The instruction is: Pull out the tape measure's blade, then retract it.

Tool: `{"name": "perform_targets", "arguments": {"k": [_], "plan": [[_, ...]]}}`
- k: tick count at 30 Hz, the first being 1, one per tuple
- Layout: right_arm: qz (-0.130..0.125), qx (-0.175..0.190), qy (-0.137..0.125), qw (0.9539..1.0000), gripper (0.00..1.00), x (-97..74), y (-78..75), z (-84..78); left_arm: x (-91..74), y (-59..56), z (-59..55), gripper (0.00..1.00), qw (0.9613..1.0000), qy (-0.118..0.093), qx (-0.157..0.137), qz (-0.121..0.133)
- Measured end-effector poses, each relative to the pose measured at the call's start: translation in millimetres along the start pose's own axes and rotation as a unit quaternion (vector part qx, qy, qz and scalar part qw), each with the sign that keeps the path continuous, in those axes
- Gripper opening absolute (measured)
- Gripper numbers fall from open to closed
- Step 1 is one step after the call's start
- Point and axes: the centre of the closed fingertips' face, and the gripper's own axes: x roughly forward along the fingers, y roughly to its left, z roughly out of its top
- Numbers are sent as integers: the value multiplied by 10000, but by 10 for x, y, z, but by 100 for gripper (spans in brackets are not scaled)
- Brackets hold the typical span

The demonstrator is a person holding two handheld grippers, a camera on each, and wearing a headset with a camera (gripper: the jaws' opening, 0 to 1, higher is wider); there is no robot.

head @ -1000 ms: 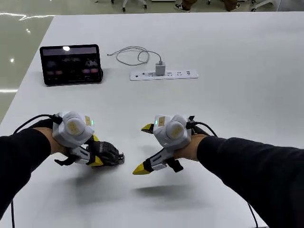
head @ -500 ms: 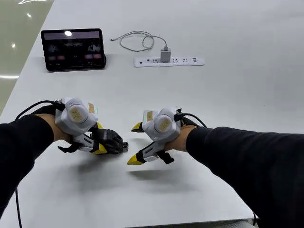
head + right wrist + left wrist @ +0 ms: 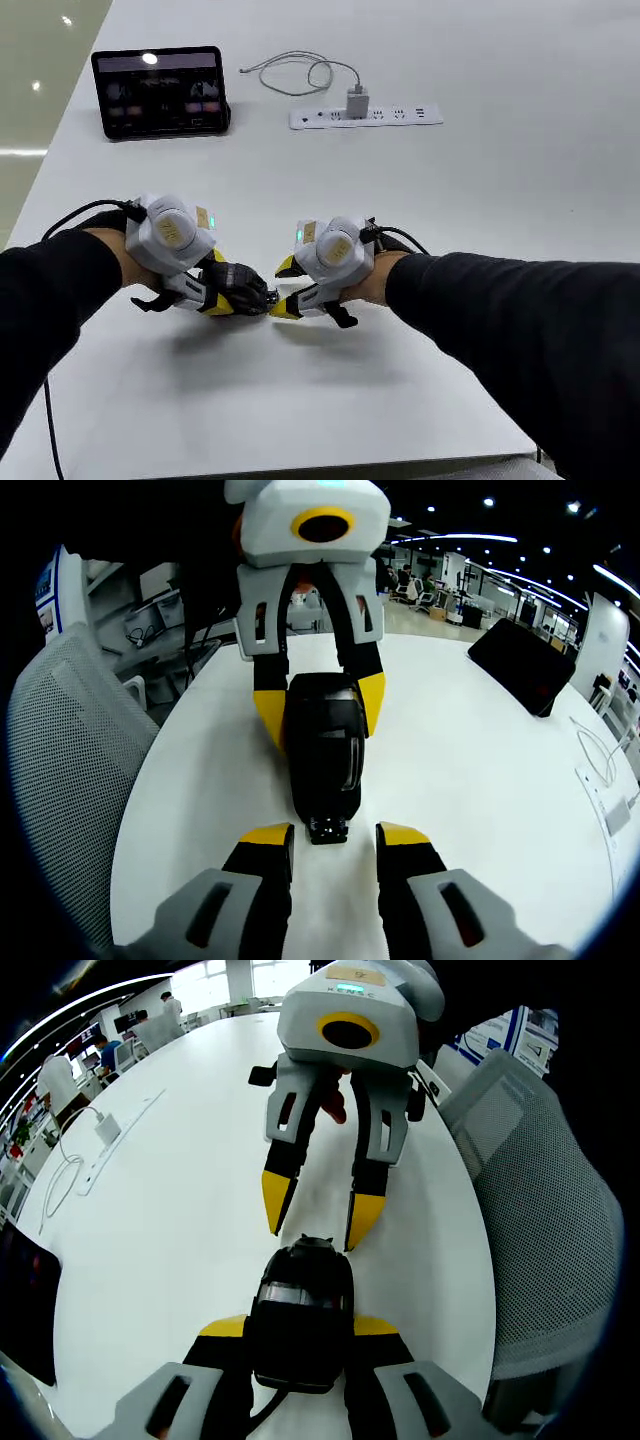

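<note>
Shows white table (image 3: pixel 450 200), near edge; left gripper (image 3: pixel 300 1325) clamped across black tape measure (image 3: pixel 322 745), right gripper (image 3: pixel 320 1210) spread, facing it nose to nose. Sets case's long axis along both grippers' line, blade hook (image 3: pixel 328 829) between right tips, apparently untouched. Calls for closing there, then pulling away.

Tape measure (image 3: pixel 243 286) on table (image 3: pixel 480 180), in left tool (image 3: pixel 222 285), right tool (image 3: pixel 282 288) just beside; tablet (image 3: pixel 160 90), power strip (image 3: pixel 366 116) behind.
</note>
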Motion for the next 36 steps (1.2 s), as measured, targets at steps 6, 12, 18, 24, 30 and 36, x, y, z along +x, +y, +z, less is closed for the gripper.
{"name": "perform_targets", "arguments": {"k": [6,12,18,24,30,36], "plan": [[46,-143,45,9999,21,55,29,24,2,8,4,31,10000,-39,-50,-19],[58,-332,292,9990,12,132,59,-24,3,0,5,31,10000,-39,-32,-22],[150,-356,302,9988,9,119,58,-37,4,0,0,31,10000,-20,-34,-14],[200,-380,341,9985,9,109,52,-44,-13,-8,-7,31,10000,-20,-15,34],[205,-404,359,9983,9,91,67,-55,-17,-20,-16,31,10000,-8,36,52],[230,-373,376,9983,9,70,61,-74,-12,-15,-12,31,10000,-27,7,18]]}}
